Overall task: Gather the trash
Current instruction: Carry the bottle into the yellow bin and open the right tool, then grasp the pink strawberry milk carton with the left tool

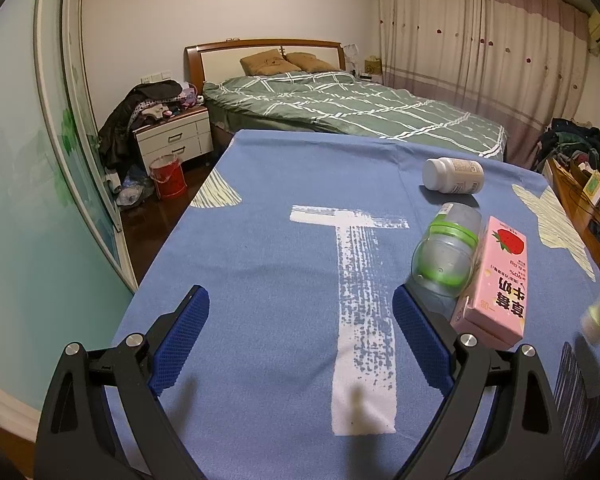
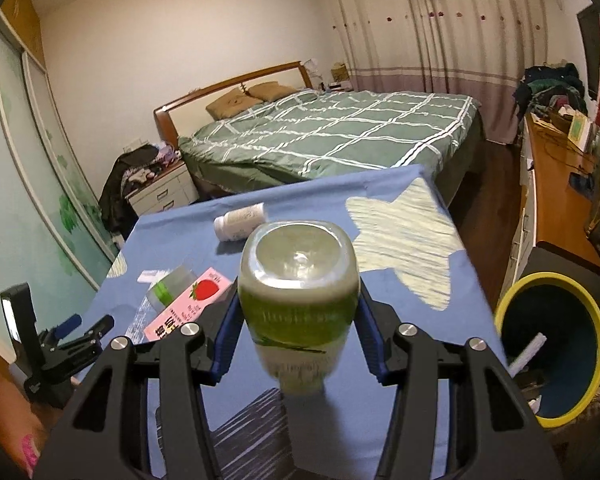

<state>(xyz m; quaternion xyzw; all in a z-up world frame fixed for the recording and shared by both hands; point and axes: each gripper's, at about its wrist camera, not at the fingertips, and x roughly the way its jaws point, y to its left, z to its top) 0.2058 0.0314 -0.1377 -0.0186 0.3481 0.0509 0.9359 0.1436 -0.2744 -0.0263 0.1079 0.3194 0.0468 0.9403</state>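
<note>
My right gripper (image 2: 298, 308) is shut on a clear bottle with a green label (image 2: 298, 296), held above the blue-clothed table (image 2: 380, 360), its base facing the camera. My left gripper (image 1: 300, 312) is open and empty, low over the table. Just right of its right finger lie a clear plastic bottle with green bands (image 1: 446, 256) and a pink strawberry milk carton (image 1: 496, 280), touching each other. A white pill bottle (image 1: 454, 175) lies on its side farther back. These also show in the right wrist view: the carton (image 2: 188, 304), the banded bottle (image 2: 170, 282), the pill bottle (image 2: 240, 222).
A yellow-rimmed dark bin (image 2: 552, 344) stands on the floor right of the table, with a white strip inside. A bed (image 1: 340, 104) lies beyond the table. A nightstand (image 1: 176, 138) and red bucket (image 1: 168, 178) are at the left. A desk (image 2: 556, 184) is at the right.
</note>
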